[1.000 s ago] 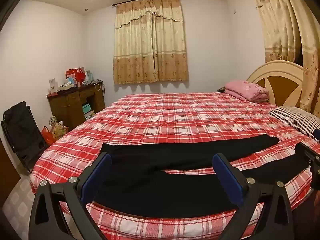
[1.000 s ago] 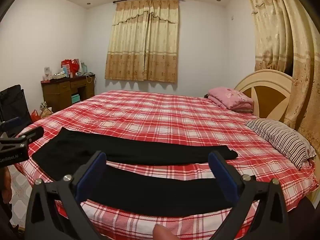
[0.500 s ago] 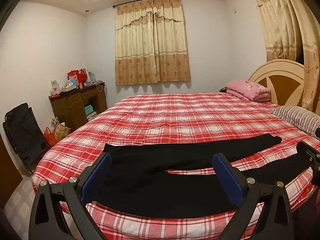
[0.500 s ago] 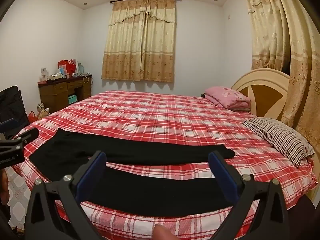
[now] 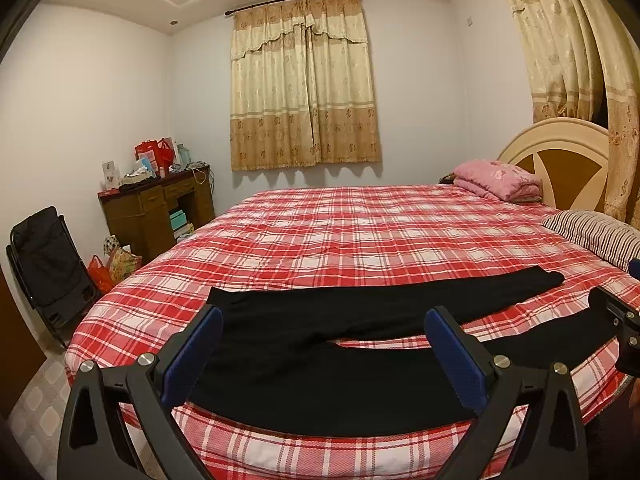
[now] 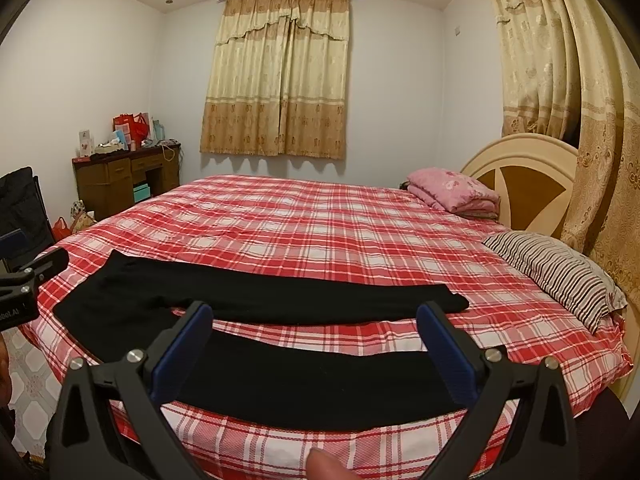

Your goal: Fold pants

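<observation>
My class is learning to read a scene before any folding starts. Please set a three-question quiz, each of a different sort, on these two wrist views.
1. True or false: the black pants lie spread out with both legs apart on the plaid bedspread.
2. Multiple choice: the left hand-held gripper and right hand-held gripper are A) both open, holding nothing; B) both shut on cloth; C) one open, one shut.
3. Fill in: near the headboard sits a folded ____ blanket, with a striped pillow closer to the camera.

Key: 1 true; 2 A; 3 pink.
</observation>
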